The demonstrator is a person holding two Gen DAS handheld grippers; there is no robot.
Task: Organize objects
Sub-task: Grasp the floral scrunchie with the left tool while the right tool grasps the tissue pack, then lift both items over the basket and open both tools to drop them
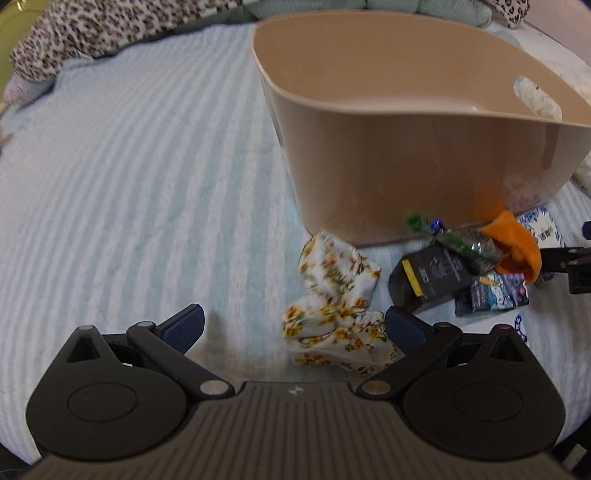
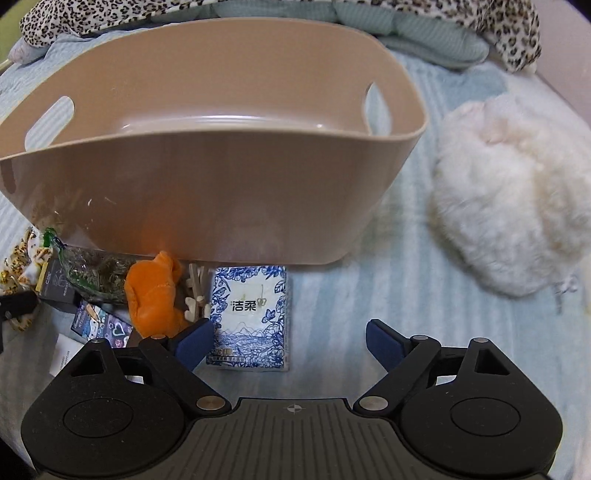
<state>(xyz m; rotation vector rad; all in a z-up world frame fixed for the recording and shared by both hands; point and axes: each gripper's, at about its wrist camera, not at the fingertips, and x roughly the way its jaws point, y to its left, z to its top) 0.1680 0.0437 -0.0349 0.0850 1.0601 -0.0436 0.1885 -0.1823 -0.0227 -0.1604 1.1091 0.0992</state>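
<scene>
A tan plastic basket (image 1: 424, 162) stands on the bed, and its inside looks empty (image 2: 207, 166). In front of it lie a floral cloth (image 1: 338, 306), a black box (image 1: 428, 280), a clear bag of dried greens (image 1: 469, 243), an orange plush (image 1: 513, 243), a dark picture packet (image 1: 495, 295) and a blue-white tissue pack (image 2: 251, 317). My left gripper (image 1: 295, 326) is open, its right finger beside the floral cloth. My right gripper (image 2: 290, 341) is open over the tissue pack's right side, the orange plush (image 2: 155, 295) just left of its left finger.
A white fluffy cushion (image 2: 513, 206) lies right of the basket. Leopard-print fabric (image 1: 74, 33) and pale green pillows (image 2: 424, 40) line the far edge. Striped light-blue bedding (image 1: 140, 177) covers the bed. Wooden pieces (image 2: 195, 291) lie between plush and tissue pack.
</scene>
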